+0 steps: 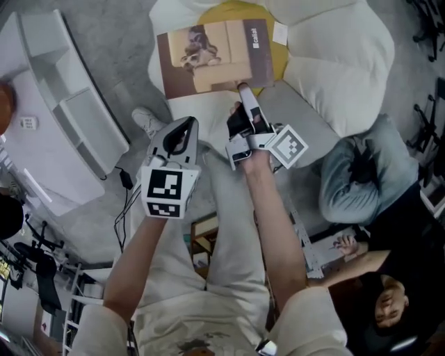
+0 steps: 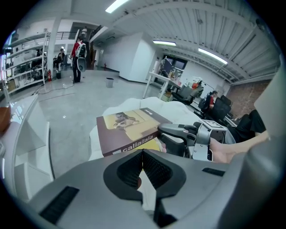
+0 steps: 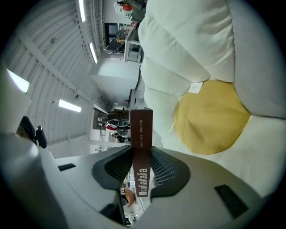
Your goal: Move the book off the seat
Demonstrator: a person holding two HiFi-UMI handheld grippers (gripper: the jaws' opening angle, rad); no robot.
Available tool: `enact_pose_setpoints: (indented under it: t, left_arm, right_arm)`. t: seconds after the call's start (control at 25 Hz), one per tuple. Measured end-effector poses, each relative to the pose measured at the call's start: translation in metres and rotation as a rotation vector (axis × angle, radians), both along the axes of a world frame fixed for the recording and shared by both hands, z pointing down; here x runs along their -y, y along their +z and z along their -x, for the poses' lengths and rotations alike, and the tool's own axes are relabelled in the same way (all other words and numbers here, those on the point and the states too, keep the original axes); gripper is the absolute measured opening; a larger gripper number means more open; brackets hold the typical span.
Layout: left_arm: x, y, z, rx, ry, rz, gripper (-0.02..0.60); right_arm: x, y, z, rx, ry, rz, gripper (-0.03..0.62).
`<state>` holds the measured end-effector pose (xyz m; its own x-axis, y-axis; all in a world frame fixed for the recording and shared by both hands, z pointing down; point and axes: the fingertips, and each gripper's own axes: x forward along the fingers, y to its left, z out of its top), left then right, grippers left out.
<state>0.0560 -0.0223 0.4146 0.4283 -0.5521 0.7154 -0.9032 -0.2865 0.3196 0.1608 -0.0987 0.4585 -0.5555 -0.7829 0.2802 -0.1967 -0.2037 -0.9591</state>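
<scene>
A brown book (image 1: pixel 208 55) with a tan sofa picture on its cover hangs flat above the white beanbag seat (image 1: pixel 334 62) and its yellow cushion (image 1: pixel 236 12). My right gripper (image 1: pixel 243 87) is shut on the book's near edge. In the right gripper view the spine (image 3: pixel 141 129) stands upright between the pads (image 3: pixel 163 167), with the cushion (image 3: pixel 210 116) behind it. My left gripper (image 1: pixel 184 132) hovers to the left of the right one, short of the book, shut and holding nothing. The left gripper view shows its own closed tips (image 2: pixel 143 163), the book (image 2: pixel 127 129) and the right gripper (image 2: pixel 178 134) beyond.
A white shelf unit (image 1: pixel 62 104) lies at the left. A grey cushion (image 1: pixel 361 181) sits right of my right arm, and a person (image 1: pixel 375 278) sits at the lower right. A white shoe (image 1: pixel 149 122) and a black cable (image 1: pixel 125 181) lie on the floor near the left gripper.
</scene>
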Motion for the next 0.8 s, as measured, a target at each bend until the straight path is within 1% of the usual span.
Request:
enact_pose_setpoints:
  t: [0.24,0.4,0.52,0.68,0.8]
  left_arm:
    - [-0.001,-0.025,0.036,0.003,-0.068,-0.014,0.012]
    - [-0.002,-0.029,0.062,0.007,-0.116,-0.016,0.012]
    - [-0.005,-0.029,0.09,0.007,-0.161,-0.024,0.012]
    - [-0.016,-0.019,0.143,0.004,-0.246,-0.02,0.012]
    - [-0.021,-0.012,0.16,-0.002,-0.294,-0.007,0.012]
  right_arm:
    - [0.011,-0.036,0.04,-0.001,-0.099,-0.045,0.13]
    - [0.014,-0.04,0.069,0.0,-0.158,-0.049,0.13]
    - [0.014,-0.039,0.098,0.0,-0.202,-0.055,0.13]
    - [0.012,-0.031,0.157,0.007,-0.281,-0.047,0.13]
    - [0.012,-0.032,0.175,0.0,-0.32,-0.05,0.13]
